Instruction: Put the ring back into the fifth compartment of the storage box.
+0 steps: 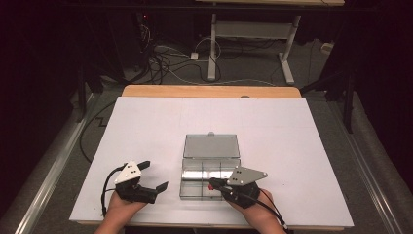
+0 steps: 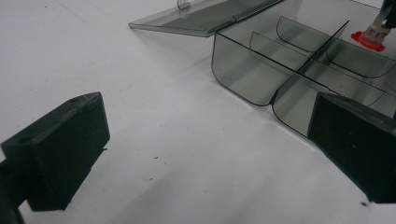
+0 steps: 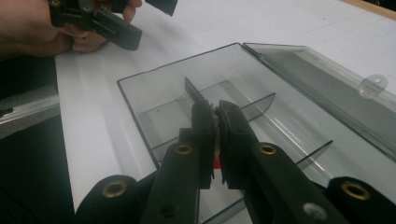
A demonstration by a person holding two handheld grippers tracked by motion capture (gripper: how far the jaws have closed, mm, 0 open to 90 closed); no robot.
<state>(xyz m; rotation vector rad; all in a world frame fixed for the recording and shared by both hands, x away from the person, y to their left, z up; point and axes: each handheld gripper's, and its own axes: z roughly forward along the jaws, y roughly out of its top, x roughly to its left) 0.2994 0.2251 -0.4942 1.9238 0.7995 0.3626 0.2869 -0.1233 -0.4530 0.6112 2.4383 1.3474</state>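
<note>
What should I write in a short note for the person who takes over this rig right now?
Left gripper: open, holding nothing, resting on the white table left of the box.
Right gripper: shut on a small red and white part, over the near right corner of the box.
Clear plastic box: in the middle of the table, lid open and lying flat behind it, dividers inside; the compartments look empty.
Done: box opened, part picked up.
Left: probably set the part into a compartment, then close the lid.
</note>
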